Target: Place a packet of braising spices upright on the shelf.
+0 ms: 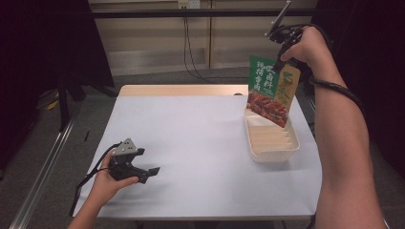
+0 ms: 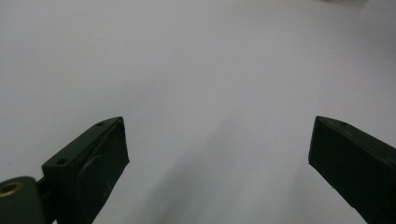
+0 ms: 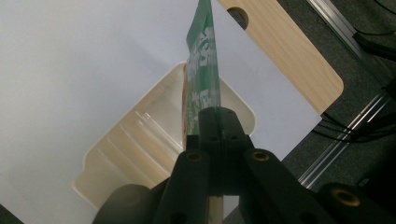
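- Right gripper [image 1: 282, 56] clamped on green-and-red printed foil food pouch [image 1: 270, 90], hanging over far end of cream ribbed plastic tray [image 1: 272, 143], far right.
- Left gripper [image 1: 149, 174] open, empty, near left.
- Pouch not yet laid in tray.

Looking along the right gripper [image 3: 218, 122], its two black jaws are pressed together on the edge of a green printed sauce packet [image 3: 201, 60], which is seen edge-on and stands out away from the jaws. Beneath the packet sits a cream ridged tray [image 3: 116, 149] on the white table cover [image 3: 70, 56], near the cover's edge. Beyond that edge a strip of bare wooden tabletop [image 3: 285, 51] shows, with a rounded corner and an oval hole, then grey floor [image 3: 355, 60] with metal rails.
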A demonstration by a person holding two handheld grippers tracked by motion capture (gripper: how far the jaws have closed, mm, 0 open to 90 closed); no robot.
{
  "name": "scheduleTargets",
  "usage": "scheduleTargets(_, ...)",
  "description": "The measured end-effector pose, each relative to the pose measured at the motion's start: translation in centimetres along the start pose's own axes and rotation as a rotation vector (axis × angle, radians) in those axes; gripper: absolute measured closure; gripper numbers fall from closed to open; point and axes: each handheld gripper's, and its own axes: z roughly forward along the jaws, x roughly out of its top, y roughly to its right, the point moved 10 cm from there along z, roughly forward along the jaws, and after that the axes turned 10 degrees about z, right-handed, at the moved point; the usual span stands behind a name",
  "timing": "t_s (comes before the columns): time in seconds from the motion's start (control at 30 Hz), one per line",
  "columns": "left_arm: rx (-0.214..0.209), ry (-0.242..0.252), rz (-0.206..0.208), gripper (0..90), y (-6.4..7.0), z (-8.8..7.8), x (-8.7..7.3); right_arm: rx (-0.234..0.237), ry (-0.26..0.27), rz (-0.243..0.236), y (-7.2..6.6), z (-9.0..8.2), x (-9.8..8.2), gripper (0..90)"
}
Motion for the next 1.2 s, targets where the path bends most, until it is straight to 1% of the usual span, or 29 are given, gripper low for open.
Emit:
scheduleTargets(0.1,0.000,-0.005,0.000,4.6,0.0,0.1,-0.1,-0.013,0.013,-0.011,0.3,0.0,0.3,90.0)
scheduleTargets(0.13,0.001,-0.007,0.011,4.6,0.0,0.1,-0.1,-0.019,0.017,-0.012,0.4,0.0,0.4,90.0)
scheduleTargets(0.2,0.000,-0.011,0.010,4.6,0.0,0.2,-0.2,-0.016,0.020,-0.014,0.5,0.0,0.5,90.0)
scheduleTargets(0.23,-0.002,-0.013,0.009,4.6,0.0,0.2,-0.2,-0.028,0.018,-0.018,0.8,0.3,0.5,90.0)
scheduleTargets(0.27,-0.002,-0.013,0.009,4.6,0.0,0.2,-0.2,-0.028,0.018,-0.018,0.8,0.3,0.5,90.0)
scheduleTargets(0.3,-0.001,-0.014,0.009,4.6,0.0,0.2,-0.2,-0.040,0.013,-0.019,0.9,0.4,0.4,90.0)
scheduleTargets(0.33,0.003,-0.017,0.018,4.6,0.0,0.2,-0.3,-0.042,0.009,-0.020,0.9,0.6,0.4,90.0)
scheduleTargets(0.37,0.003,-0.016,0.014,4.6,0.0,0.2,-0.3,-0.027,0.013,-0.023,0.8,0.9,0.4,90.0)
scheduleTargets(0.47,0.006,-0.017,0.014,4.6,0.0,0.2,-0.3,-0.026,0.011,-0.031,0.7,1.3,0.4,90.0)
scheduleTargets(0.5,-0.002,-0.013,0.002,4.6,0.2,0.2,-0.2,-0.022,0.007,-0.030,0.7,1.5,0.4,90.0)
scheduleTargets(0.53,-0.003,-0.014,0.002,4.6,0.2,0.2,-0.3,-0.026,0.004,-0.034,0.7,1.7,0.4,90.0)
scheduleTargets(0.57,-0.001,-0.014,0.002,4.6,0.2,0.2,-0.3,-0.006,-0.005,-0.033,0.5,2.1,0.2,90.0)
scheduleTargets(0.6,-0.005,-0.014,0.001,4.6,0.2,0.2,-0.3,-0.009,-0.002,-0.036,0.5,2.3,0.2,90.0)
scheduleTargets(0.67,-0.005,-0.013,0.001,4.6,0.2,0.2,-0.2,-0.009,-0.003,-0.034,0.5,2.4,0.1,90.0)
scheduleTargets(0.73,-0.005,-0.013,0.002,4.6,0.2,0.2,-0.2,0.003,-0.005,-0.030,0.4,2.8,0.0,90.0)
scheduleTargets(0.77,-0.004,-0.012,0.002,4.6,0.2,0.2,-0.2,0.000,-0.008,-0.035,0.4,2.9,-0.1,90.0)
scheduleTargets(0.83,-0.009,-0.003,0.004,4.6,0.2,0.2,-0.2,0.016,-0.003,-0.031,0.3,3.2,-0.2,90.0)
scheduleTargets(0.93,-0.007,-0.002,0.002,4.6,0.1,0.2,-0.1,0.023,-0.005,-0.032,0.2,3.5,-0.4,90.0)
scheduleTargets(1.0,-0.006,-0.002,0.001,4.6,0.1,0.2,-0.1,0.035,-0.014,-0.033,0.1,3.6,-0.6,90.0)
scheduleTargets(1.13,-0.004,0.004,0.000,4.6,0.1,0.2,-0.1,0.047,-0.010,-0.032,0.0,4.2,-0.8,90.0)
scheduleTargets(1.2,-0.001,-0.004,0.004,4.6,0.1,0.1,-0.1,0.053,-0.014,-0.025,0.0,4.4,-1.0,90.0)
